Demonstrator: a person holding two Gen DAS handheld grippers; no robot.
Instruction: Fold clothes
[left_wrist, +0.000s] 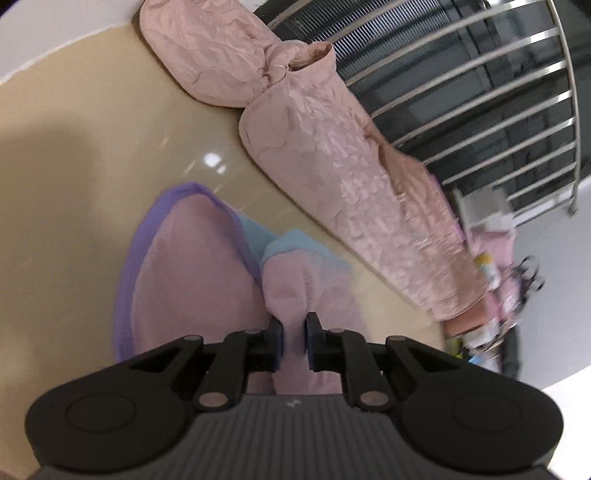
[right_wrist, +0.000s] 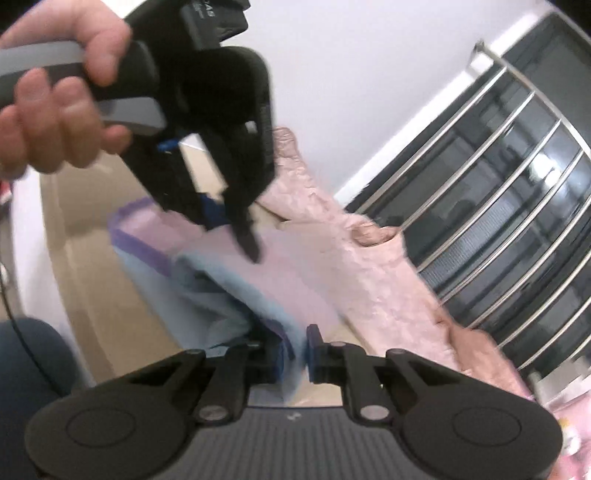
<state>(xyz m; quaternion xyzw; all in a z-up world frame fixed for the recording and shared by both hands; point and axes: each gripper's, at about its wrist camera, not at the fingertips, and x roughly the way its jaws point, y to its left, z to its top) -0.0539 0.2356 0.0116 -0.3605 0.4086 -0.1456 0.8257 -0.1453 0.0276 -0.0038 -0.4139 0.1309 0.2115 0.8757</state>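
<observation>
We see a soft pink top (left_wrist: 192, 266) with purple and blue edges lying on the tan bench (left_wrist: 74, 177). In the left wrist picture it fills the lower middle of the frame. In the right wrist picture it sits in the middle, a bit blurry.

Our left gripper (left_wrist: 294, 341) has its jaws squeezed onto a bunched fold of the pink cloth. The cloth runs right between the two jaws, so we think they pinch it to keep hold of that edge while it is carried over. In the right wrist picture we see this same gripper from outside, at the upper left of the frame, with a hand (right_wrist: 55, 88) wrapped around its handle and its tip pointing down at the pink top.

Our right gripper (right_wrist: 294, 349) is at the lower middle of its frame. Its jaws are nearly together, and blue and purple cloth sits between them. It looks like they pinch that edge, but the blur makes us a little unsure.

We think two corners are held at once so the top stays flat and even when it folds.

A puffy pink jacket (left_wrist: 332, 147) lies along the far side of the bench, toward the upper right, next to a shiny metal rack (left_wrist: 480, 92). It is apart from the top, maybe kept out of the way
</observation>
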